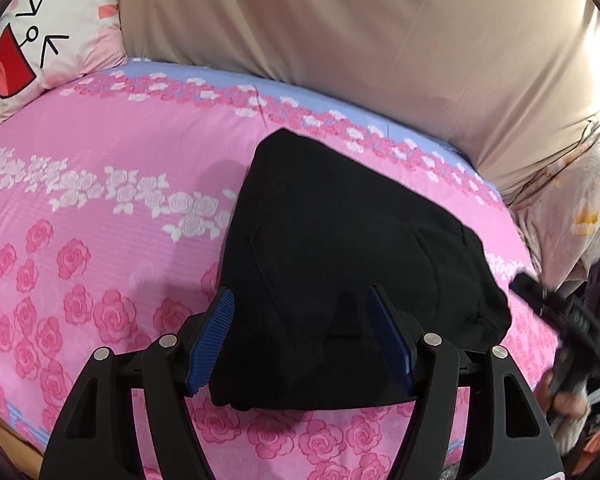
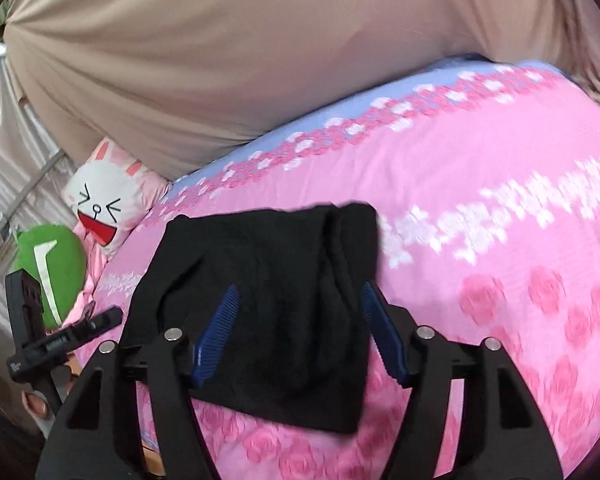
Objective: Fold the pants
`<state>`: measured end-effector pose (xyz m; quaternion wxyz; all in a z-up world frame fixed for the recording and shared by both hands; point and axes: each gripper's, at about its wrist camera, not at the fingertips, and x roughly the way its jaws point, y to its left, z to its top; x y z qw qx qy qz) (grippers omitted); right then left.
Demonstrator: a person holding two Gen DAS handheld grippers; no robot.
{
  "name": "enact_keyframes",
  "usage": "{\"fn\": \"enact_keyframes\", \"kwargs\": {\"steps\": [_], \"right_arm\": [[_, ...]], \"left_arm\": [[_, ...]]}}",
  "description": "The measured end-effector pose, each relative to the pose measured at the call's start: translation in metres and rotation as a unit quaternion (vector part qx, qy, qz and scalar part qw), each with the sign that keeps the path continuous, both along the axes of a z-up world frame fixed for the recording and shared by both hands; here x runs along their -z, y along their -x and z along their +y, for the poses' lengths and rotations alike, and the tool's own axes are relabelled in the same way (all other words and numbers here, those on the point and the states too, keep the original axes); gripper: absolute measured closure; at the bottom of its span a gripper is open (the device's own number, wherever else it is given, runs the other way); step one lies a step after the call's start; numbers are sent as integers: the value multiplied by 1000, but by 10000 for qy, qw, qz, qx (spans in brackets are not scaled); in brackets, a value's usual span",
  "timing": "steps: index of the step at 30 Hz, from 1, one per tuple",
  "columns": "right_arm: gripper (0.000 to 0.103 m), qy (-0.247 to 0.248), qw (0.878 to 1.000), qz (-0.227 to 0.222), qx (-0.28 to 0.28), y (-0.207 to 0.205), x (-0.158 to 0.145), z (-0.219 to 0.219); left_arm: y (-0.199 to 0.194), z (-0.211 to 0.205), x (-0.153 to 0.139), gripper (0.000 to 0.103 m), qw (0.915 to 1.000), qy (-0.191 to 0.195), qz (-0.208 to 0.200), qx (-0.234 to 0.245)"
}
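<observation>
Pink rose bedspread (image 1: 100,208) under folded black pants (image 1: 340,248), lying toward twelve o'clock between left gripper (image 1: 300,336) and right gripper (image 2: 298,332), both spread wide, empty.

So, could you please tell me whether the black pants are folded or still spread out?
Folded. The black pants lie as one compact, layered bundle on the pink bedspread, no legs stretched out. Both grippers are open, gripping nothing.
</observation>
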<state>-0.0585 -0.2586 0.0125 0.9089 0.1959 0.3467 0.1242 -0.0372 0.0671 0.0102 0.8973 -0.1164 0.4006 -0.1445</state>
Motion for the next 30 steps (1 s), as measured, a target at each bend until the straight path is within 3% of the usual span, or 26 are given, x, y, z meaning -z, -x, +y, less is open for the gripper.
{"fn": "enact_keyframes", "kwargs": {"steps": [1,3,5,7,8,11,14,17,18,19,26,27,30], "right_arm": [[25,123,9999,45,-36,-11,0,6],[22,261,9994,184,-96,-38,7,13],[59,142,9981,420,-419,-56,19,25],[97,325,9983,295,-378,-56,11,30],[99,385,9988,35,-310,-49,-4,28],[99,354,9990,-250,-56,-38,-18,12],[92,740,9964,417,-21,-53,16,11],[60,92,9988,416,242,-26,22,-8],[39,-43,9990,281,333,-12,18,-13],[29,-105,9990,209,387,-3,16,-16],[29,-567,9979,300,19,35,20,-12],[34,-441,9986,280,-39,34,23,-4],[81,-26,9997,242,-88,27,25,16]], "left_arm": [[0,-1,1,37,10000,-12,5,28],[3,-5,0,37,10000,-50,-17,83],[5,-8,-3,37,9998,-101,-63,149],[8,-11,-6,37,9996,-140,-103,206],[8,-12,-8,37,9995,-160,-130,222],[9,-15,-10,37,9993,-181,-190,271],[3,-16,-5,37,9994,-122,-116,304],[0,-10,-1,37,9996,74,-12,283],[1,-8,-1,37,9996,101,-12,270],[1,-4,-1,37,9995,159,-13,260],[4,17,14,37,9992,316,215,81],[4,17,16,37,9992,315,244,74],[6,13,18,37,9992,275,275,86]]}}
